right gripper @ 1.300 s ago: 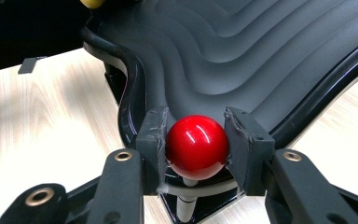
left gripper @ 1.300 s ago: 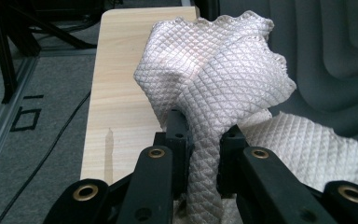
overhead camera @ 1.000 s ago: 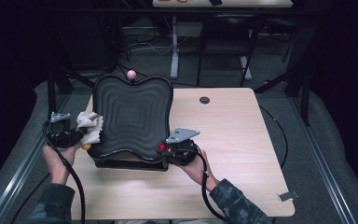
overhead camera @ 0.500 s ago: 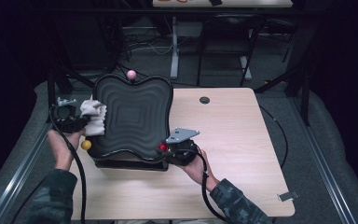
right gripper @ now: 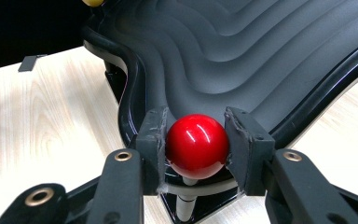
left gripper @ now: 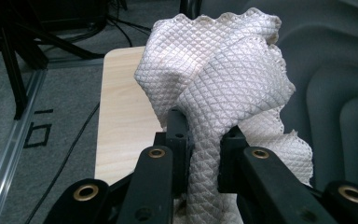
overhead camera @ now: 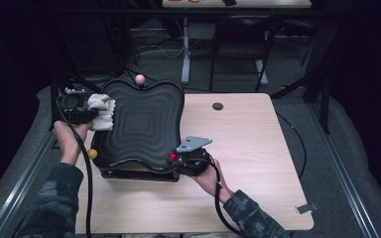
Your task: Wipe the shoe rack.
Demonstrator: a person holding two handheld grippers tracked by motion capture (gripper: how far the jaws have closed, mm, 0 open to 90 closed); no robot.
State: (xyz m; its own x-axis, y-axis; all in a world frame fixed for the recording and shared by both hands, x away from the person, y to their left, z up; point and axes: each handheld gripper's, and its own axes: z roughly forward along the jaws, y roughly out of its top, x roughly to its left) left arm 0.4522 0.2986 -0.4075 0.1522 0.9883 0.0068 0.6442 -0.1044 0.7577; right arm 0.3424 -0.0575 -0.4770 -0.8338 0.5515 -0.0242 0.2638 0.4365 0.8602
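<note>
Across the left half of the high view sits the wooden table [overhead camera: 258,148], and on it the biggest thing in play — a black wavy-ridged board [overhead camera: 141,124] with ball knobs at its corners. Wiping that board looks to be the work in hand. Judging from the frames, the job is somewhere in its course: the white quilted cloth [overhead camera: 101,111] lies against the board's upper-left edge, most of the ridged surface toward the centre and right has no cloth on it, and whether any part is already clean cannot be told from the dark surface.

At the upper left, the left gripper [overhead camera: 79,113] reaches in from the side, forearm rising from the bottom-left corner; its jaws are pressed together on a bunched fold of the cloth [left gripper: 223,93], which billows above the pads. At the lower centre, the right gripper [overhead camera: 186,159] steadies the board, wrist angled in from the bottom right, jaws pinching the red knob [right gripper: 196,145] at the near corner. A pink knob [overhead camera: 139,79] tops the far edge; a yellow knob [overhead camera: 93,153] sits lower left.
</note>
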